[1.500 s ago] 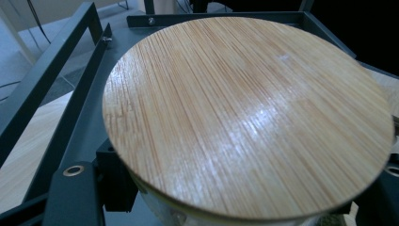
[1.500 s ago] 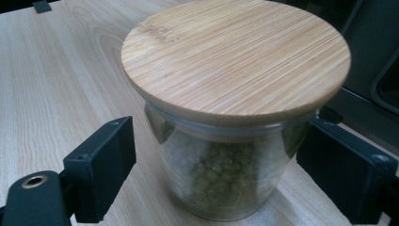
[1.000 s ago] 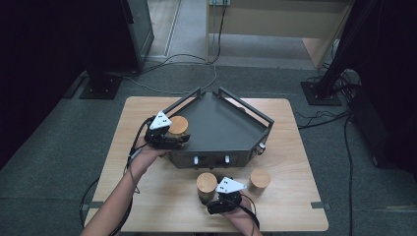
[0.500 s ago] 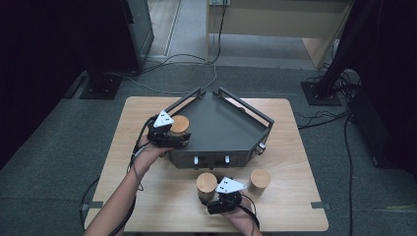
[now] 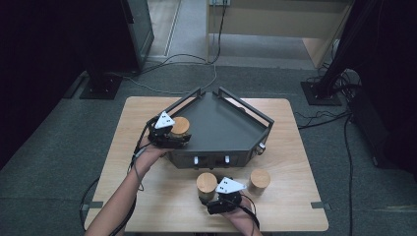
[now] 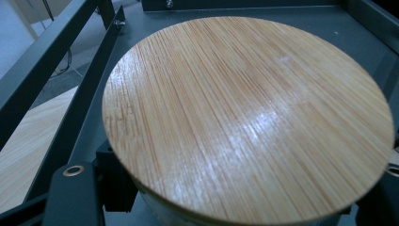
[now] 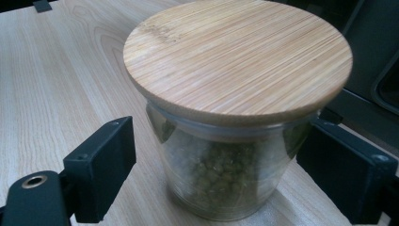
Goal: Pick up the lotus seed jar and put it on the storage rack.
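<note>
High view: left gripper (image 5: 183,140) at the left edge of the dark tray (image 5: 231,132), closed on a bamboo-lidded jar (image 5: 180,126) inside its left corner. Right gripper (image 5: 210,198) near the table's front edge, around a second jar (image 5: 206,183) on the wooden table (image 5: 290,162). Third jar (image 5: 259,180) just to the right, apart.

Left gripper view: bamboo lid (image 6: 244,117) close up, jaws tight against the jar beneath, tray rail (image 6: 51,61) alongside.

Right gripper view: jaws spread either side of a glass jar of green beans (image 7: 226,155); left pad clear of the glass, right contact not discernible.
</note>
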`<action>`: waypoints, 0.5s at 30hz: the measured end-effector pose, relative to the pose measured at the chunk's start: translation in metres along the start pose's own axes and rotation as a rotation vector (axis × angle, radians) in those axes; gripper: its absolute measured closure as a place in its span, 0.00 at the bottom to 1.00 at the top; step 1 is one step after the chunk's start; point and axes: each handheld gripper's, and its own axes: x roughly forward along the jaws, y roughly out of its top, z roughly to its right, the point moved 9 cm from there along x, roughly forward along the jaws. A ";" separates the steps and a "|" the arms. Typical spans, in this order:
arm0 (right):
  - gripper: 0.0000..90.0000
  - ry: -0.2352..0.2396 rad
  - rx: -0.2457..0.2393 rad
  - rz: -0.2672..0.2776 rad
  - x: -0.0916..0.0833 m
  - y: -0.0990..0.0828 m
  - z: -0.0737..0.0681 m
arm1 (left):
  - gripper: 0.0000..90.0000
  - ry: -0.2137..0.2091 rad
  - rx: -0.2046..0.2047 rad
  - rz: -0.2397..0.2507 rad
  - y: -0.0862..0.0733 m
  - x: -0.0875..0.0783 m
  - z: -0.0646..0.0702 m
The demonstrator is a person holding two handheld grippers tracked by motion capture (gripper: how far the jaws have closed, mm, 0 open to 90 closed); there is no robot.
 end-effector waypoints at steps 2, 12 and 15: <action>0.14 0.000 -0.002 0.000 0.000 0.000 0.000 | 0.28 0.002 0.000 0.003 0.000 0.000 0.000; 0.14 -0.001 -0.005 -0.002 0.000 0.000 0.000 | 0.28 0.001 -0.005 0.006 -0.001 0.000 0.000; 0.13 -0.001 -0.002 -0.003 0.000 0.000 0.000 | 0.28 0.000 -0.010 0.003 -0.001 -0.001 0.000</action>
